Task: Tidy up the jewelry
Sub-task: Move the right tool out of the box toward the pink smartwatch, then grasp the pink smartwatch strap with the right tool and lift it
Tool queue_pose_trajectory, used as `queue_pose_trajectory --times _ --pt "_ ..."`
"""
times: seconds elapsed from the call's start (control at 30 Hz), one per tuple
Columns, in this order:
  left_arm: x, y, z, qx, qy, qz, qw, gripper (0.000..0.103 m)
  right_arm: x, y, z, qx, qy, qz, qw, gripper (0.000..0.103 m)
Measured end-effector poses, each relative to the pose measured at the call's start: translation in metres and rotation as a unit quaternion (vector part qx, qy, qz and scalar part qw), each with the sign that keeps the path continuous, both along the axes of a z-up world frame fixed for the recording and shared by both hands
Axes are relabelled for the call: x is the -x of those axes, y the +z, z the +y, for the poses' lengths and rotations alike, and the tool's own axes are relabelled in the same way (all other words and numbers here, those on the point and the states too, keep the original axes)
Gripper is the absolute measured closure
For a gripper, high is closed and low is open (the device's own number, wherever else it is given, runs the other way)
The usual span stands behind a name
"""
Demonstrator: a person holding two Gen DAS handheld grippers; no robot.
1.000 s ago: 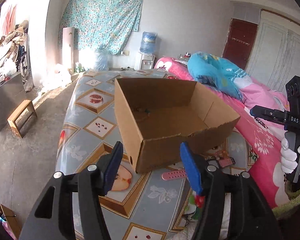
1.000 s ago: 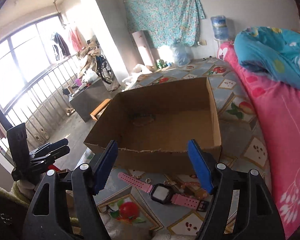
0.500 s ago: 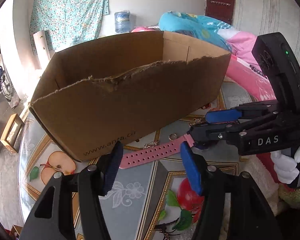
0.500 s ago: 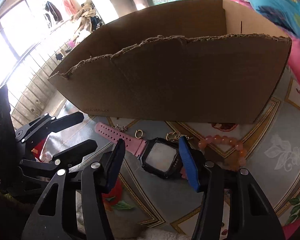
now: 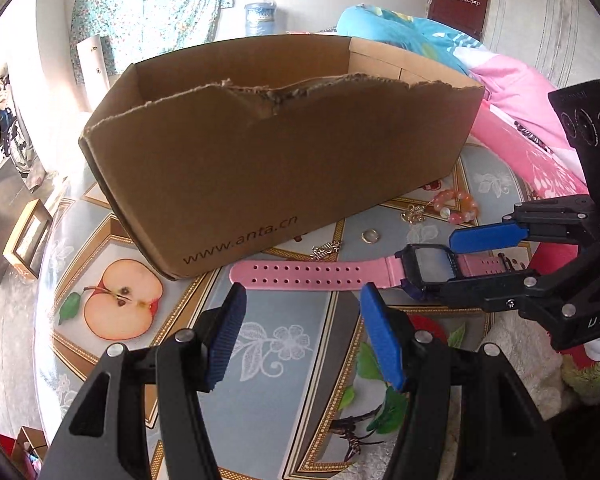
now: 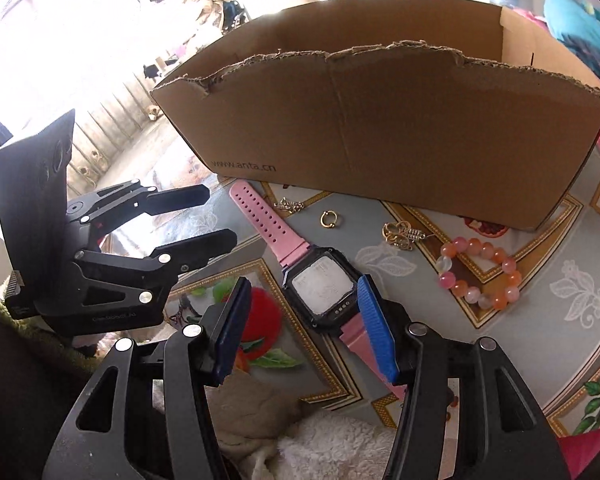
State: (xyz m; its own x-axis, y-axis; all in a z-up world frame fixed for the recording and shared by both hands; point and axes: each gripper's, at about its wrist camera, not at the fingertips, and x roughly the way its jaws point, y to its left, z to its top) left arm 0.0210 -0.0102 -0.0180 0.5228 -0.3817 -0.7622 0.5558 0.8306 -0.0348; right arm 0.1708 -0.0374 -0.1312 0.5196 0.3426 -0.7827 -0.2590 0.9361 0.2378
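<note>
Both claws, left (image 5: 302, 336) and right (image 6: 302, 322), gape wide over the fruit-patterned tablecloth (image 5: 300, 360) beside a pink bed (image 5: 520, 120).

Left gripper (image 5: 302, 312) is hovering low over the surface with jaws spread wide, blue pads (image 5: 382, 340) facing each other, gripping nothing. Right gripper (image 6: 302, 304) is sitting low too, jaws parted wide, right pad (image 6: 374, 332) touching something at its tip; both are pointing forward, close together, side by side.

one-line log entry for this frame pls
phase: approach | left gripper: open, empty | right gripper: open, around pink watch | cardboard box: behind | bead bracelet: on table
</note>
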Motion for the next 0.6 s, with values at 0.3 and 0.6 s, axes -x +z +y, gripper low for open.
queue_pose_trajectory --times 0.3,0.6 --pt "0.007 0.006 -0.004 -0.006 -0.018 -0.02 0.9996 0.045 0.0 -0.014 0.025 0.145 0.021 -0.04 0.988 0.055" --pt "0.02 0.002 -0.026 -0.052 -0.065 -0.055 0.995 0.045 -0.034 -0.006 -0.047 -0.008 0.065 0.041 0.997 0.055"
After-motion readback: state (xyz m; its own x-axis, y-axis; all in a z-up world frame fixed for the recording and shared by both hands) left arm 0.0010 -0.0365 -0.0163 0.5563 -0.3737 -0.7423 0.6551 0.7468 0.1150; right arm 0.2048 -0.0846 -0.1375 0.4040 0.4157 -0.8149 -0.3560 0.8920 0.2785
